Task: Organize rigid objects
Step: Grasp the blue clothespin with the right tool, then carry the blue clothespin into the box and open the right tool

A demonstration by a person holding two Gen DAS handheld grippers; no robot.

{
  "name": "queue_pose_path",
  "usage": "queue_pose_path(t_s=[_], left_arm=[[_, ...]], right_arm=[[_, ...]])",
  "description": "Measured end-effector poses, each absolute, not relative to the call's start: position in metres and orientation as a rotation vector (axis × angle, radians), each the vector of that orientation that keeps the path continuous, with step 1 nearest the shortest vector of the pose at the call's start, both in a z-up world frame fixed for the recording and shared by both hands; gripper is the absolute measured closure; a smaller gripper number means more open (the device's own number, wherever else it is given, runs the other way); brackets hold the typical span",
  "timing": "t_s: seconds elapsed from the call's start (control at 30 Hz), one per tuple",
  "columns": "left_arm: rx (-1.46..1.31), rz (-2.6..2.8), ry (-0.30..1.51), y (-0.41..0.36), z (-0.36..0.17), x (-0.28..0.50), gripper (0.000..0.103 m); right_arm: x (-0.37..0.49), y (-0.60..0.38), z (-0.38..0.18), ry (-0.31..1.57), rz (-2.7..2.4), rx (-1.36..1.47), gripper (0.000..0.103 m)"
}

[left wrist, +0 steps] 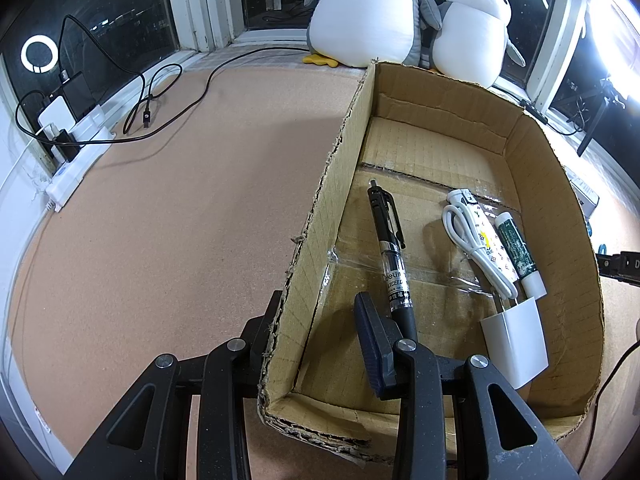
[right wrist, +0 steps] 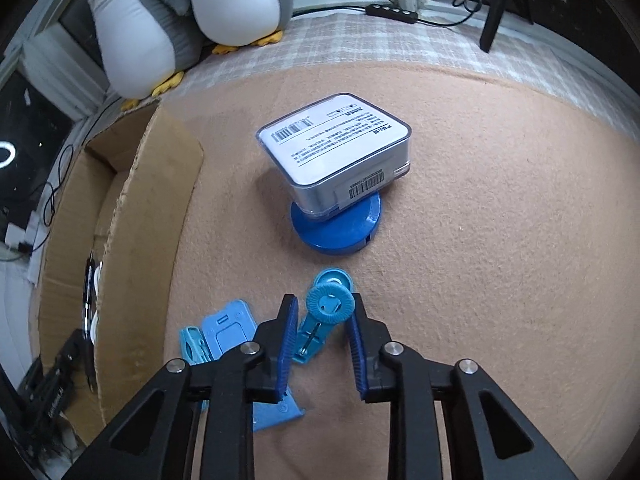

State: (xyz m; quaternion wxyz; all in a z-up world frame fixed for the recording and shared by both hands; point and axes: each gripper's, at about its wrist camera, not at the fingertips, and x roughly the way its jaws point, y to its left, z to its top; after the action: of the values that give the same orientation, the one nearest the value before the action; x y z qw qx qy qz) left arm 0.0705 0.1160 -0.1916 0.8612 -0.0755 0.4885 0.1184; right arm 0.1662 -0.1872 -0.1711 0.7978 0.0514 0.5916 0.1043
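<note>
In the left wrist view my left gripper (left wrist: pixel 320 320) straddles the left wall of a cardboard box (left wrist: pixel 336 168); its jaws stand apart, one outside and one inside, so it looks open. Inside the box lie a black pen (left wrist: pixel 390 248), a white charger with coiled cable (left wrist: pixel 508 336), a patterned white tube (left wrist: pixel 490 240) and a green-and-white tube (left wrist: pixel 518 248). In the right wrist view my right gripper (right wrist: pixel 324 320) is open around a light blue clip with a round foam pad (right wrist: pixel 330 304). A second blue piece (right wrist: pixel 228 328) lies to its left.
A clear-cased white box (right wrist: pixel 336 148) rests on a blue round disc (right wrist: pixel 340 228) on the tan mat. The cardboard box (right wrist: pixel 132 240) stands to the left. Two plush penguins (left wrist: pixel 472 28) sit at the window. Cables and a power strip (left wrist: pixel 76 152) lie at far left.
</note>
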Motion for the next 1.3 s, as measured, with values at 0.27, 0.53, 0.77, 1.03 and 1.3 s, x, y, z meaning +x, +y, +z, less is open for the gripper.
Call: queue_pose_path(t_s=[0.27,0.53,0.77,1.03,1.3], left_arm=[[-0.158,0.248,1.025,0.116,-0.192,0.07,0.066],[-0.159,0.248,1.025,0.116,-0.192,0.07,0.066],[-0.157,0.249,1.025,0.116,-0.192,0.07,0.066],[-0.157,0.248,1.025,0.116,-0.192,0.07,0.066],[-0.158,0.249,1.025,0.116,-0.192,0.071,0.066]], right_arm=[[0.154,-0.192,-0.169,1.261,0.274,0.111,0.091],[0.147,-0.191,-0.15,1.218,0.307,0.131,0.091],[0.146,-0.168,-0.108,1.122,0.395,0.117,0.091],[0.155,-0.124,-0.091,1.066,0.46,0.087,0.091],[0.166,-0.082,-0.096,1.064,0.507,0.04,0.091]])
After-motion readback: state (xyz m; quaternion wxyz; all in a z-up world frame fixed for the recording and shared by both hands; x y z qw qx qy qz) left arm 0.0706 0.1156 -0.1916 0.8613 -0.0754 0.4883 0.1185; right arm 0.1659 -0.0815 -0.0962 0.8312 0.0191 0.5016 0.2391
